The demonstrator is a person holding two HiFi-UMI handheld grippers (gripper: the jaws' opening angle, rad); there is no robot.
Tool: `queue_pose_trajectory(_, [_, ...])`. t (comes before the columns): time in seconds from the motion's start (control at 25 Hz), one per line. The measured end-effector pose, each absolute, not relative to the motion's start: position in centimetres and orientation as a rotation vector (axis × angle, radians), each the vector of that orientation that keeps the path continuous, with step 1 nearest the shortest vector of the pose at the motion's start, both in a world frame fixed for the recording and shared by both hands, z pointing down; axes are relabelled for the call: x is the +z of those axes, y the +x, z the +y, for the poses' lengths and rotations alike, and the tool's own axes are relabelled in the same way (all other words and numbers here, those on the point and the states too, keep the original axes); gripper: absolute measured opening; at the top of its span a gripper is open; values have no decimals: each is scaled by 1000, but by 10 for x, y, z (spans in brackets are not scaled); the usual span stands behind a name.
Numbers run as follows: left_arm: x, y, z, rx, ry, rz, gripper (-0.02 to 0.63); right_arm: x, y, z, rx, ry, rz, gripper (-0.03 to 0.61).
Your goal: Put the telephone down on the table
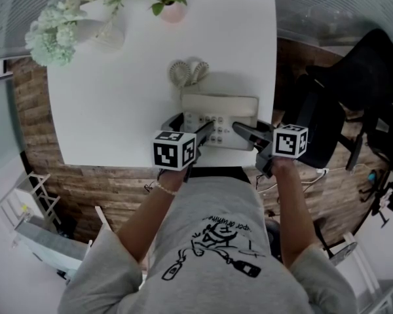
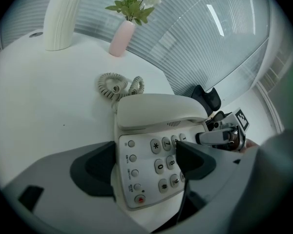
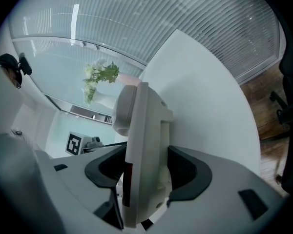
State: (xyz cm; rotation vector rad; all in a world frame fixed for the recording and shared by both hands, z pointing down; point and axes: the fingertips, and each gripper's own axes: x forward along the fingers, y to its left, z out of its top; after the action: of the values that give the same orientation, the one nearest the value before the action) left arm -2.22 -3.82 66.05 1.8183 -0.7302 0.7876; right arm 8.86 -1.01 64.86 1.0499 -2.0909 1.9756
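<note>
A cream desk telephone with its handset in the cradle is at the near edge of the white table. Its coiled cord lies on the table behind it. My left gripper is shut on the phone's left side, with one jaw across the keypad. From the other end, my right gripper is shut on the base. In the right gripper view the phone shows edge-on, with both pads against it. I cannot tell whether the base is resting on the table.
At the table's far edge stand a pink vase and a white vase with pale flowers. A black chair stands right of the table on the wooden floor. The person's torso is close to the near edge.
</note>
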Motion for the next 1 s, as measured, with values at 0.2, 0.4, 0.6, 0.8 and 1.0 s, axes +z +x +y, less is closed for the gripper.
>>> queue_pose_trajectory(0.2, [661, -22, -39, 791, 1815, -735, 391, 651, 89, -10, 1982, 1048, -2084, 276])
queue_pose_trajectory(0.4, [661, -22, -39, 793, 1814, -740, 392, 651, 89, -11, 1979, 1050, -2084, 278])
queue_pose_trajectory(0.6, [660, -22, -38, 797, 1815, -745, 391, 653, 89, -9, 1976, 1052, -2075, 278])
queue_pose_trajectory(0.8, [661, -22, -38, 802, 1814, -751, 388, 656, 90, -9, 1975, 1059, -2052, 279])
queue_pose_trajectory(1.0, [661, -21, -38, 812, 1819, -760, 387, 658, 89, -9, 1969, 1073, -2029, 279])
